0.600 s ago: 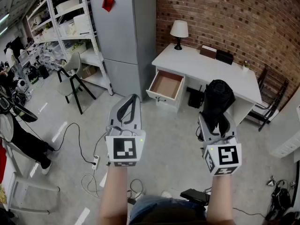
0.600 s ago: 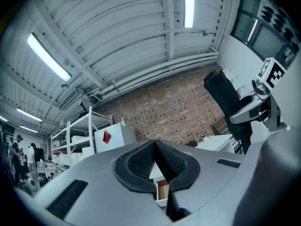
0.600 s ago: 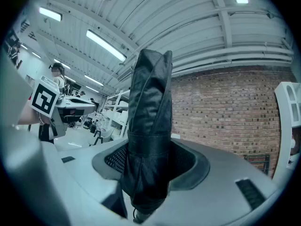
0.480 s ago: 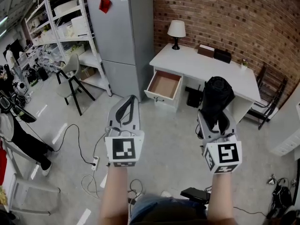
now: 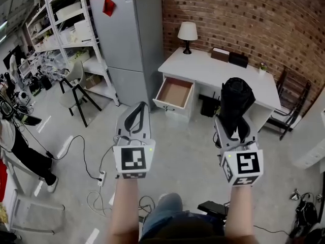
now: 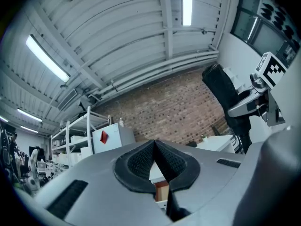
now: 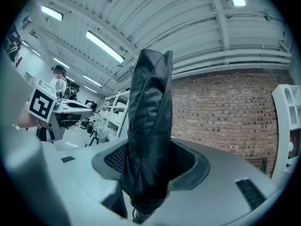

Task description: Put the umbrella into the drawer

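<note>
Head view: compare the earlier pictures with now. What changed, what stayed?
The desk and fridge have slid slightly left in view, and a knee has appeared below: the person seems to be stepping. Unchanged: right gripper clamps the umbrella, left gripper shut and empty, drawer open.

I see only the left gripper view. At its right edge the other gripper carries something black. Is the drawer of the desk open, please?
Observer: Yes. In the head view the drawer of the white desk is pulled out, and nothing shows on its brown bottom.
Operator: And the black thing, is it really gripped?
Observer: The right gripper view shows the right gripper shut on the umbrella, which is folded and stands upright between the jaws.
Operator: Does anything stand on the desk near the drawer?
Observer: A lamp stands at the back left corner of the desk top, behind the drawer.
</note>
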The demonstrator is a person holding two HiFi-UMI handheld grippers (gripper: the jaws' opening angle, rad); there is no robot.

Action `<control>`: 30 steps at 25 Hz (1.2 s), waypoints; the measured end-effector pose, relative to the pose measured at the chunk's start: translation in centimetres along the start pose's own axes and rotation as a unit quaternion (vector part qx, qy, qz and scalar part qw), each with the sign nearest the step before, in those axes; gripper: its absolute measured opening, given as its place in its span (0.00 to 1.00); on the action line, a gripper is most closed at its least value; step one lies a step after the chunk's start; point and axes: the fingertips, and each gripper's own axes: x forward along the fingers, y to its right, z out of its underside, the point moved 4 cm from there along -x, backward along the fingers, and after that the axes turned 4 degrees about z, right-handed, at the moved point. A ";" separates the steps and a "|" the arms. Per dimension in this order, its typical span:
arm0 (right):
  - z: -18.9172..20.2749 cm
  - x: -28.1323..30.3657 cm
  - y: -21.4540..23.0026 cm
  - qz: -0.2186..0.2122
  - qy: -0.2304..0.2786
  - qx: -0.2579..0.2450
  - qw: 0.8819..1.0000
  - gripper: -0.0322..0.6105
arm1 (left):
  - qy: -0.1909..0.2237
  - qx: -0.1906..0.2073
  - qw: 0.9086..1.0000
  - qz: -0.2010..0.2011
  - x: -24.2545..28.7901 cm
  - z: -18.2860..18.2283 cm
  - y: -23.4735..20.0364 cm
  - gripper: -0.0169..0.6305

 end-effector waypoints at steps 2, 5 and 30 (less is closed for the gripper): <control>0.1 0.5 0.5 0.001 -0.002 -0.002 1.000 0.41 | 0.001 -0.002 1.000 -0.002 0.8 0.0 -0.1 0.03; 0.4 1.6 1.5 0.004 -0.004 0.000 1.000 0.41 | 0.003 -0.003 1.000 -0.003 2.3 0.2 -0.2 0.03; 5.8 28.2 1.6 0.000 -0.060 0.015 0.998 0.41 | -0.028 -0.023 0.999 0.014 25.4 11.8 -11.3 0.03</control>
